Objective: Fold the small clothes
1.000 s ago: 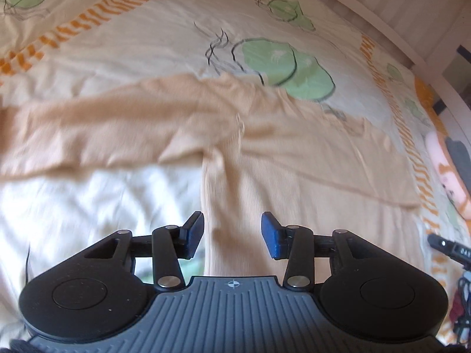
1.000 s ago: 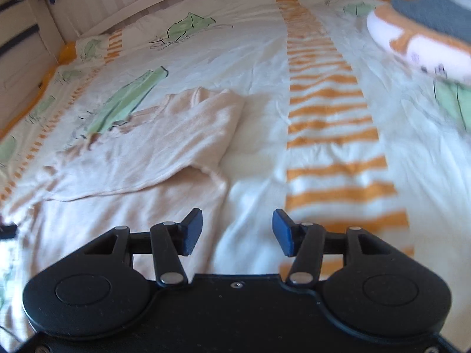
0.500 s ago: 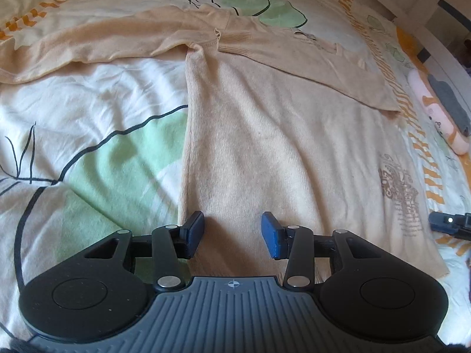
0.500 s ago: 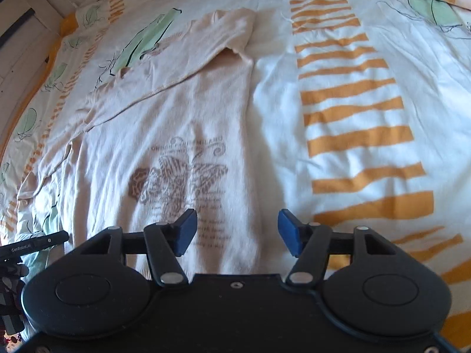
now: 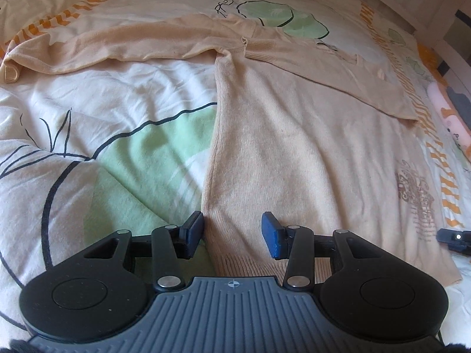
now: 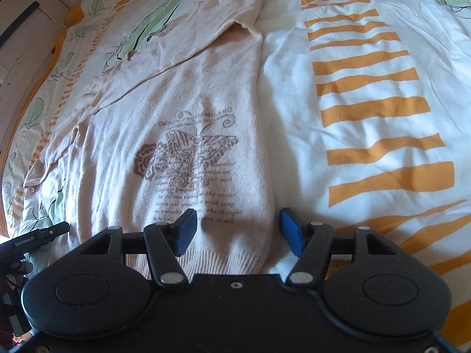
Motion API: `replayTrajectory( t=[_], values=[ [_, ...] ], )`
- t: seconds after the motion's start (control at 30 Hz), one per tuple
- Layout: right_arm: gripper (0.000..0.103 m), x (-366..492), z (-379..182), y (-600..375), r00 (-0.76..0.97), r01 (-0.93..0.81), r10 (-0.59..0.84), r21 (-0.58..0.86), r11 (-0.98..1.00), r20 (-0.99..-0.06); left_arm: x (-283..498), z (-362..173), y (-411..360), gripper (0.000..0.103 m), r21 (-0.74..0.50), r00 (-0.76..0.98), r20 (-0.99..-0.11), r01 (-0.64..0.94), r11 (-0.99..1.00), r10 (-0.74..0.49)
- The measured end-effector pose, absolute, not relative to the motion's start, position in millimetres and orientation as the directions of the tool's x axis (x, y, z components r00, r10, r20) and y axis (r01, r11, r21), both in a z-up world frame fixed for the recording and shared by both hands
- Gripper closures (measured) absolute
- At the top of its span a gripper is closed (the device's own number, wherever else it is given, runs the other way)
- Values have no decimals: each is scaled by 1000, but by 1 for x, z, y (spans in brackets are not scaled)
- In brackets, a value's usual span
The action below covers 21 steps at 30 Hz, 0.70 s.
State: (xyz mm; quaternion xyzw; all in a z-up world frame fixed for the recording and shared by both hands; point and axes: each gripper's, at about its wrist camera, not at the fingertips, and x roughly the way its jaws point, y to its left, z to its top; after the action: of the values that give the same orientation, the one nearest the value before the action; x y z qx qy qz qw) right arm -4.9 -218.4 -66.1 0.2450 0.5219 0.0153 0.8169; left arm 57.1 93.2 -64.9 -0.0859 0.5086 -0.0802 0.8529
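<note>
My sweater [image 5: 294,147] lies flat on the bed [image 5: 103,153]. My left gripper [image 5: 232,231] and right gripper [image 6: 235,229] both stand spread over its hem, pinching nothing.

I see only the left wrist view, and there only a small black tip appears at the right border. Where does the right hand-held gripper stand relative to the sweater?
Observer: The right hand-held gripper hangs over the sweater's hem corner on its side, jaws apart, nothing clamped.
Operator: Does the side edge of the sweater pass between its fingers?
Observer: Yes. One pad is over the knit, the other over the bedsheet, and the edge runs between them.
Operator: The print is cut and skewed for me. What is it?
Observer: A brown butterfly print with lines of text under it and the word MILANO above.
</note>
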Motion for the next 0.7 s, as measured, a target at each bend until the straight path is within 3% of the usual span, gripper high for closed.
replayTrajectory(
  t=[0.07,0.23,0.3,0.33,0.4,0.7],
  values=[
    [39,-6,-66,-217,457,211,301,430,878,-837,58,-69,94,61,-262,444,-859,46,964,-254],
    [64,-5,-66,-205,450,167,280,387,907,-848,60,-73,90,62,-273,425,-865,42,961,-265],
    [74,-6,-65,-202,459,153,276,382,912,-844,59,-74,90,71,-275,434,-861,40,961,-264],
    [77,-7,-63,-202,467,148,271,377,914,-842,59,-75,91,91,-281,436,-860,31,959,-266],
    [84,-9,-59,-200,485,140,257,364,921,-836,59,-74,96,95,-319,439,-850,9,948,-290],
    [88,-20,-42,-200,506,174,126,244,954,-853,49,-62,114,95,-282,446,-863,-31,959,-239]
  ],
)
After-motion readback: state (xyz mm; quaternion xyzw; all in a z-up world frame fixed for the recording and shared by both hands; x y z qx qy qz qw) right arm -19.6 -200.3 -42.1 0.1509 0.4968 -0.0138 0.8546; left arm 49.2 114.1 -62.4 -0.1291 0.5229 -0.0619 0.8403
